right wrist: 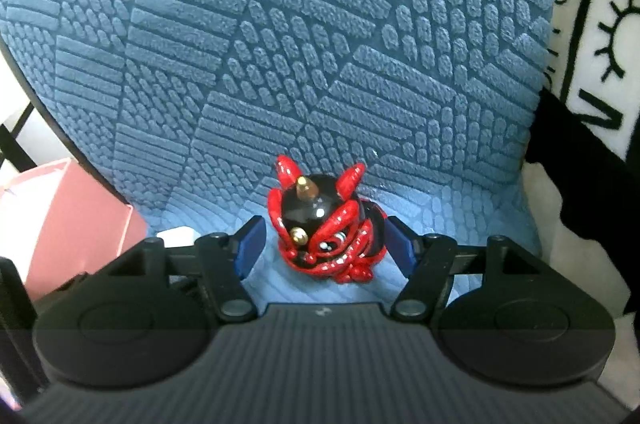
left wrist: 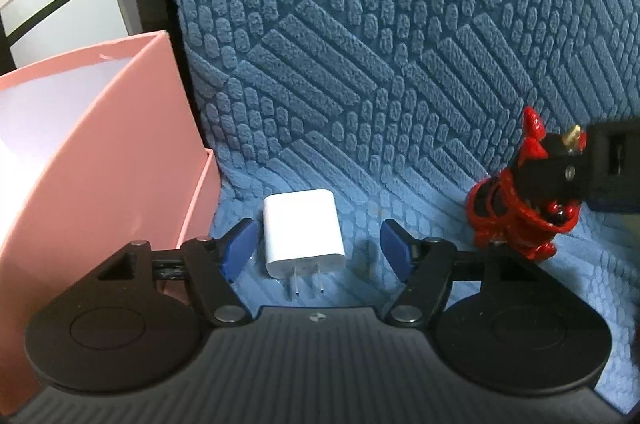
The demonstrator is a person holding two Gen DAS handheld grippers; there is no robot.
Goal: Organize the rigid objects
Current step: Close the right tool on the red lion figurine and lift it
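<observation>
A white plug charger [left wrist: 302,230] lies flat on the blue textured mat [left wrist: 400,43], prongs toward the camera. My left gripper [left wrist: 316,246] is open around it, with a gap between each blue pad and the charger. To its right stands a glossy red-and-black horned figurine [left wrist: 516,207]. In the right wrist view the figurine [right wrist: 324,224] sits upright between the blue pads of my right gripper [right wrist: 326,244], which is open; the pads are close to it but apart. A sliver of the charger [right wrist: 176,234] shows at the left.
An open pink box [left wrist: 100,163] stands just left of the charger, at the mat's edge, and is also seen in the right wrist view [right wrist: 80,224]. A white-and-black printed cloth [right wrist: 600,43] borders the mat on the right. A dark block [left wrist: 616,167] touches the figurine's far side.
</observation>
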